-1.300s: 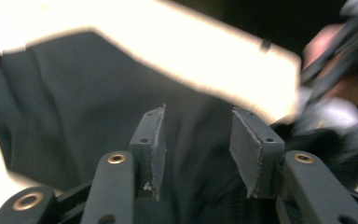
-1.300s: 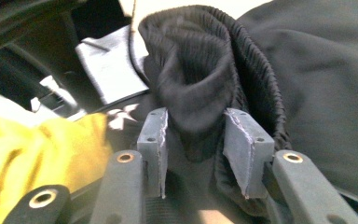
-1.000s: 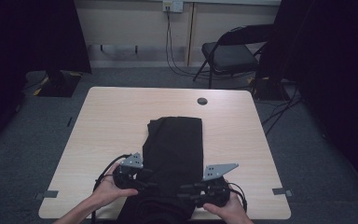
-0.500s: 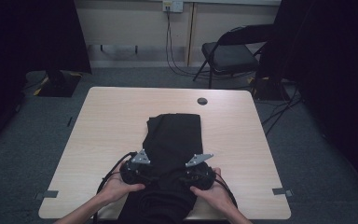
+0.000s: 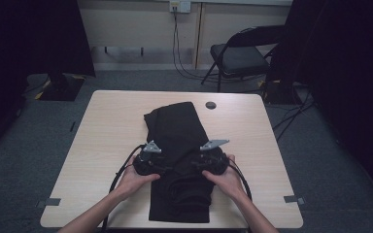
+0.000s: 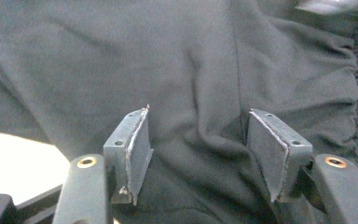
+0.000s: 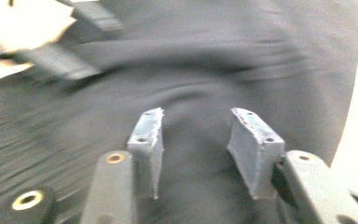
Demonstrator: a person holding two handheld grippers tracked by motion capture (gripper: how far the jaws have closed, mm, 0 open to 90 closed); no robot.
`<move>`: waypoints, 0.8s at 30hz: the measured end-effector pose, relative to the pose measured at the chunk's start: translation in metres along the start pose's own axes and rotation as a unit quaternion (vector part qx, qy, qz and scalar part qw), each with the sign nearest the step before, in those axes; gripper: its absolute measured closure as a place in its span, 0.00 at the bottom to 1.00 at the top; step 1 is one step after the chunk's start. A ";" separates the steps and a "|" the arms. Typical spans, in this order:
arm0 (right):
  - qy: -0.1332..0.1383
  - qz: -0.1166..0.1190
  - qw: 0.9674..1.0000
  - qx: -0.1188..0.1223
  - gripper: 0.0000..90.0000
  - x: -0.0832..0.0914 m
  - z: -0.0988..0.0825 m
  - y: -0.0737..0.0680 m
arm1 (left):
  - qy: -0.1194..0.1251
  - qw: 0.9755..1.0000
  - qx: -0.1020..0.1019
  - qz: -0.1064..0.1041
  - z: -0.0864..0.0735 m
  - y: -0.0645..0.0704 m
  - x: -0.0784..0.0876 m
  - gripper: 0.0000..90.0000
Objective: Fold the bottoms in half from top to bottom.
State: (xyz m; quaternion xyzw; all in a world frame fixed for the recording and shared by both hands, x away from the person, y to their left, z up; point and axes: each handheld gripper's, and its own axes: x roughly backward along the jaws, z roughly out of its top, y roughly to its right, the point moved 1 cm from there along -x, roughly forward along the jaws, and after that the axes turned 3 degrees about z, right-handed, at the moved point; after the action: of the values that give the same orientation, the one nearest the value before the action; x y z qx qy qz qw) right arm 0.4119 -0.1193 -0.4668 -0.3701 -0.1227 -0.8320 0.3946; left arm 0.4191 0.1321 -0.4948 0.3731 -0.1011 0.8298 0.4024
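From the high view, a black garment (image 5: 177,160) lies lengthwise down the middle of the table (image 5: 102,136), reaching from near the far edge to the near edge. The left gripper (image 5: 161,167) sits at the cloth's left side and the right gripper (image 5: 196,165) at its right side, facing each other across the garment, each held by a hand.

In the left gripper view, the jaws stand spread with wrinkled black cloth (image 6: 205,84) lying between and beyond them, not pinched; bare tabletop shows at the lower left.

The right gripper view is blurred. Its jaws have just been opening and stand apart over the dark cloth (image 7: 242,60), which lies between them unpinched.
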 end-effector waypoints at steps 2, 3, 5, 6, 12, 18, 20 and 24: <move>-0.001 0.053 0.998 0.018 0.64 0.013 -0.012 -0.027 | 0.003 1.000 0.001 -0.006 -0.001 -0.003 0.003 0.42; -0.012 0.058 0.997 0.038 0.65 0.015 -0.019 -0.037 | 0.005 1.000 0.005 -0.006 0.000 -0.004 0.004 0.42; -0.033 0.063 0.996 0.057 0.65 0.013 -0.031 -0.050 | 0.022 1.000 0.012 0.001 0.002 -0.005 0.006 0.42; -0.034 0.065 0.995 0.066 0.65 0.012 -0.036 -0.054 | 0.032 0.999 0.013 0.006 0.004 -0.006 0.008 0.42; -0.034 0.113 0.991 0.058 0.64 0.015 -0.051 -0.070 | 0.035 0.999 0.010 0.001 0.005 -0.007 0.008 0.44; -0.052 0.139 0.987 0.054 0.63 0.029 -0.064 -0.093 | 0.052 0.998 0.026 0.007 0.006 -0.023 0.020 0.52; -0.058 0.153 0.984 0.067 0.57 0.033 -0.064 -0.105 | 0.047 0.999 0.021 0.014 0.010 -0.031 0.025 0.52; -0.016 0.159 0.985 0.060 0.53 0.041 -0.044 -0.095 | 0.061 0.997 0.032 0.045 0.017 -0.049 0.028 0.48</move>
State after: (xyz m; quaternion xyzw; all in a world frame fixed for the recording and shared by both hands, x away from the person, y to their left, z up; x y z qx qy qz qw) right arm 0.3009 -0.1016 -0.4600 -0.3740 -0.1184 -0.7440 0.5409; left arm 0.4540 0.1733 -0.4692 0.3297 -0.0665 0.8710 0.3582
